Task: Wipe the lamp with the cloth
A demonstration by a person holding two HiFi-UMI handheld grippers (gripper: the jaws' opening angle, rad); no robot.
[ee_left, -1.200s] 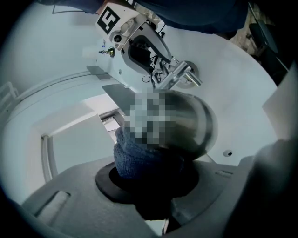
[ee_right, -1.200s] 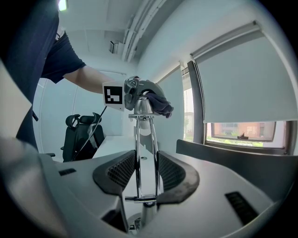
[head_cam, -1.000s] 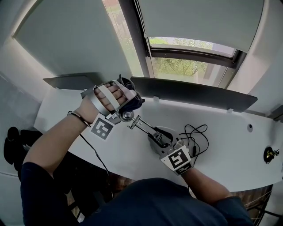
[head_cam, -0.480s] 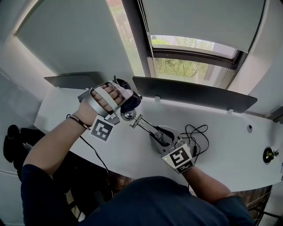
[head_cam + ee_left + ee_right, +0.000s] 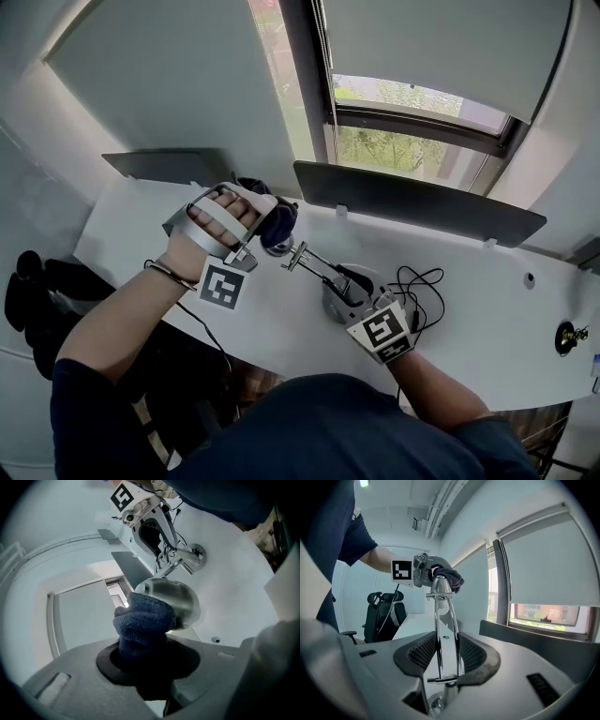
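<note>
Left hand-held gripper (image 5: 146, 660) pinches a dark blue cloth (image 5: 143, 623), its bunched end pressed against the chrome head of the lamp (image 5: 180, 597). Right hand-held gripper (image 5: 444, 656) is clamped on the lamp's twin chrome arm rods (image 5: 439, 620), low down. The lamp seems to stand on the white bench (image 5: 487, 319), with a coiled black cable (image 5: 419, 284) lying just beside it.

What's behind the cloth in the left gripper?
The lamp shade, shiny metal, with the cloth seemingly pressed against it. The patch of shade under the cloth is covered, so whether it is clean cannot be seen.
</note>
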